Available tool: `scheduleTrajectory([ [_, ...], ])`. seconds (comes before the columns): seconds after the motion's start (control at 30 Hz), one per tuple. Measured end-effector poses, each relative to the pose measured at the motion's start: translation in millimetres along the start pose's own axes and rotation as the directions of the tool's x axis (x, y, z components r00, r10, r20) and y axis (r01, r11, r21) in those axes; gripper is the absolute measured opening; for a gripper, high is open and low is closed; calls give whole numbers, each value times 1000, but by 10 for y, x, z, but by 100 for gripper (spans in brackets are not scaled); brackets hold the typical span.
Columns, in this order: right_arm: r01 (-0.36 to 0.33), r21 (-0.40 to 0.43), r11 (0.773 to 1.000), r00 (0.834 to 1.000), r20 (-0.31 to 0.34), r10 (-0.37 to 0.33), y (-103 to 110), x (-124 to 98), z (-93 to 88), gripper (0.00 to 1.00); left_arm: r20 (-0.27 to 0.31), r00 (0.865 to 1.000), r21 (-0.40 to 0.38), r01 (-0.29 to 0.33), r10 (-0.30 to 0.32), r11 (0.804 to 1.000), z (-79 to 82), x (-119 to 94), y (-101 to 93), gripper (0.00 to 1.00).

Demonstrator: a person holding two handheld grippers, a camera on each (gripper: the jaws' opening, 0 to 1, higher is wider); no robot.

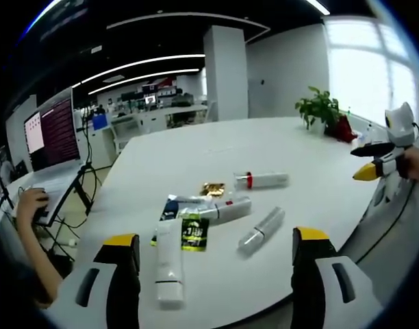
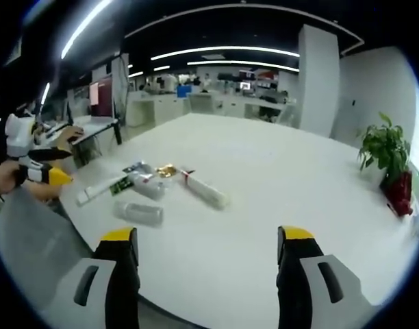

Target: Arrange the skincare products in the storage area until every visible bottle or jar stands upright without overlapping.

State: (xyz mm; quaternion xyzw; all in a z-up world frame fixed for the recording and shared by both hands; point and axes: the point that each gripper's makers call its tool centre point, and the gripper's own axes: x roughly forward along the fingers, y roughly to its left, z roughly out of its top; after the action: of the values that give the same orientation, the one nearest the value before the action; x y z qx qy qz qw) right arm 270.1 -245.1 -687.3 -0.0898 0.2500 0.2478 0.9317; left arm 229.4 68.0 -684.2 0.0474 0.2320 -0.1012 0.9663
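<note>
The left hand-held gripper [image 1: 216, 274] had its two yellow-tipped jaws set wide apart, holding nothing, above the near edge of the desk [image 1: 216, 147]. The right hand-held gripper [image 2: 206, 274] was likewise spread and empty, over bare desk surface [image 2: 264, 199].

The desk was white, rounded and glossy. It stood in an open-plan office with a dark ceiling, linear strip lights, a white column [image 1: 226, 72] and a bright window. One potted plant [image 1: 319, 110] stood at the far side of the desk. A monitor [image 1: 52, 133] stood to the left of the left hand-held gripper, with a person's hand [image 1: 31, 205] near it.

The skincare products lay in a loose group just ahead of the left hand-held gripper, all on their sides. Four elongated containers could be counted:
- one white tube [image 1: 170, 260], nearest, between the jaws;
- one clear bottle [image 1: 262, 229], ahead and to the right;
- one white tube with a red band [image 1: 262, 180], farthest;
- one pale tube [image 1: 220, 211] at the centre.

One green-and-black sachet [image 1: 194, 233] and one gold-coloured item [image 1: 212, 188] lay among them; several touched or overlapped at the centre.
</note>
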Motion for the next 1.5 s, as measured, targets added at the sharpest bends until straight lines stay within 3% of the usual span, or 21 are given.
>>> scheduleTrajectory([
  [0.47,-10,-77,997,999,-53,6,-117,326,-8,80,-7,1000,4,2,-2,1000,-16,6,11,88],
  [0.87,-34,-151,988,998,-61,26,-148,562,146,78,-15,1000,-1,7,-7,1000,-38,6,10,86],
  [1.5,-115,-243,963,987,-139,83,-204,873,110,75,-21,1000,4,-4,4,1000,-53,6,35,84],
])
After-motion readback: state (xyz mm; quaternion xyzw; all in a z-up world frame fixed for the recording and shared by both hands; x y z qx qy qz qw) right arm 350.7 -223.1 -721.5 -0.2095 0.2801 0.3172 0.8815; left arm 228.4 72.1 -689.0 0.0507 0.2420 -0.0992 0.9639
